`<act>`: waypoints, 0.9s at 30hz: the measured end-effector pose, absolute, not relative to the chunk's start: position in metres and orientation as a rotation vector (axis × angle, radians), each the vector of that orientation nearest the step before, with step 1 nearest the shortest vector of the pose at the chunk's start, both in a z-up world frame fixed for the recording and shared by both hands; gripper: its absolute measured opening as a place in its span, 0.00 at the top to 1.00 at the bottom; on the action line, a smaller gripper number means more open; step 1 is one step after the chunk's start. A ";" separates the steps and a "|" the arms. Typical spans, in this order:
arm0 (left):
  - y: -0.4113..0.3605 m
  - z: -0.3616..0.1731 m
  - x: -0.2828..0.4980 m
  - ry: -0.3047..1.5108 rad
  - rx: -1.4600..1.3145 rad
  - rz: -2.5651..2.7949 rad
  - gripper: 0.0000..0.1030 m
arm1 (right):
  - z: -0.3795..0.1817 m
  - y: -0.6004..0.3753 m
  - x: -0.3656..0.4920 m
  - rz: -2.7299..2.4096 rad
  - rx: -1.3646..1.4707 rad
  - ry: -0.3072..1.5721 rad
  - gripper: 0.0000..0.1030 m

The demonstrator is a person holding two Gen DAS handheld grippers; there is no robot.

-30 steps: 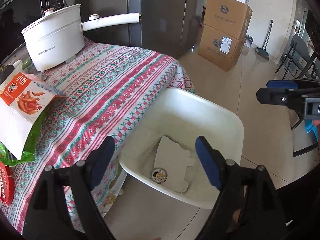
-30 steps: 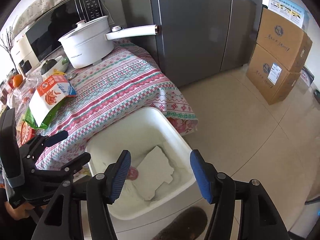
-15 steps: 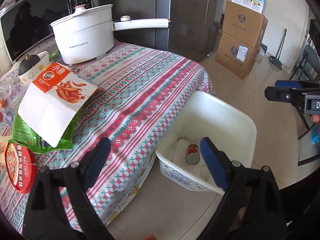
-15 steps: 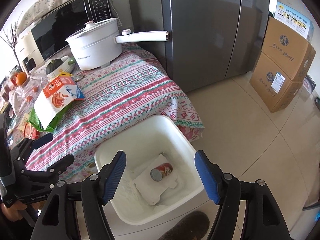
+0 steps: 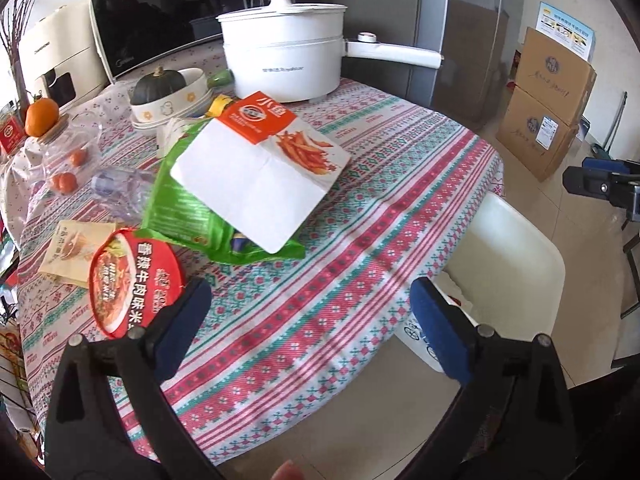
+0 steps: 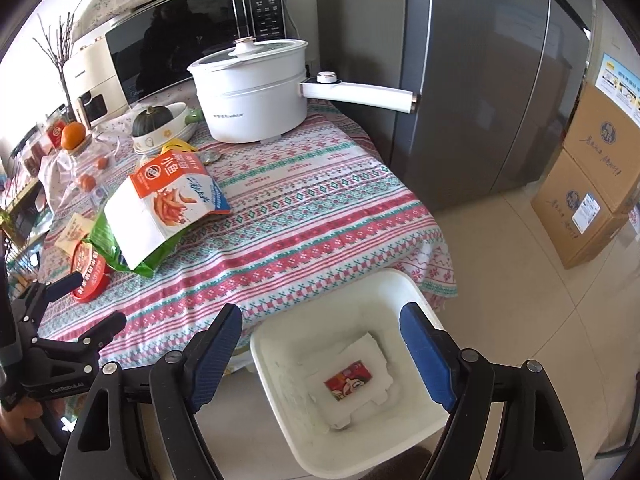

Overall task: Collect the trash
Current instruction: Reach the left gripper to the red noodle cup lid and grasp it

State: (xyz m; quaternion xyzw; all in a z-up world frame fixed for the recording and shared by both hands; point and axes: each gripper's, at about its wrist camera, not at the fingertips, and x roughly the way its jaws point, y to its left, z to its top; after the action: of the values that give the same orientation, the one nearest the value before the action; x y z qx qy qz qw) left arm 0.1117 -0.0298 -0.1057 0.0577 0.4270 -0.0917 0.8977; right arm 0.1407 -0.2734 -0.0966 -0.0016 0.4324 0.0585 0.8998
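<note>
Opening over the white bin (image 6: 420, 292), the right gripper (image 6: 320, 352) is holding nothing: its jaws are widening on either side of a small red can (image 6: 348, 376) that is lying on white foam in the bin's bottom, at about 6 o'clock in the right wrist view. The left gripper (image 5: 308, 320) is also spreading its jaws with nothing between them, hovering above the patterned tablecloth (image 5: 360, 240) near the table's edge, the bin sitting at 3 o'clock in its view.

By my reading, one piece of trash is now binned and the hands are going for the next. Nearest the left gripper, at 9 o'clock, is a red round lid (image 5: 132, 280) printed 香辣牛肉味米; beyond it, toward 11 o'clock, a white-and-orange snack bag (image 5: 260, 172) marked 小鱼 is resting on a green wrapper (image 5: 180, 208). The next move is calling for lowering the open jaws flat over one thin wrapper and pinching an edge.

Other writing: "GenRobot.AI" on the left gripper's frame; the white pot's (image 6: 252, 96) lettering is too small to read.
</note>
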 end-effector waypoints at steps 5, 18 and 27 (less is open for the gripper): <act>0.006 -0.105 0.114 0.901 0.101 -0.125 0.04 | -0.096 -0.246 0.152 0.154 -0.012 0.904 0.19; 0.083 -0.112 0.137 0.961 0.076 -0.021 0.04 | -0.104 -0.179 0.183 0.214 -0.028 0.941 0.19; 0.127 -0.132 0.178 1.041 -0.002 0.000 0.04 | -0.117 -0.148 0.212 0.232 -0.041 0.982 0.19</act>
State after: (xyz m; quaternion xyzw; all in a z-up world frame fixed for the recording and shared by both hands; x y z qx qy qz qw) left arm 0.1783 0.1271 -0.1323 -0.0010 0.4973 0.0002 0.8676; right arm 0.2116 -0.1478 -0.1174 -0.0199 0.4706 0.1112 0.8751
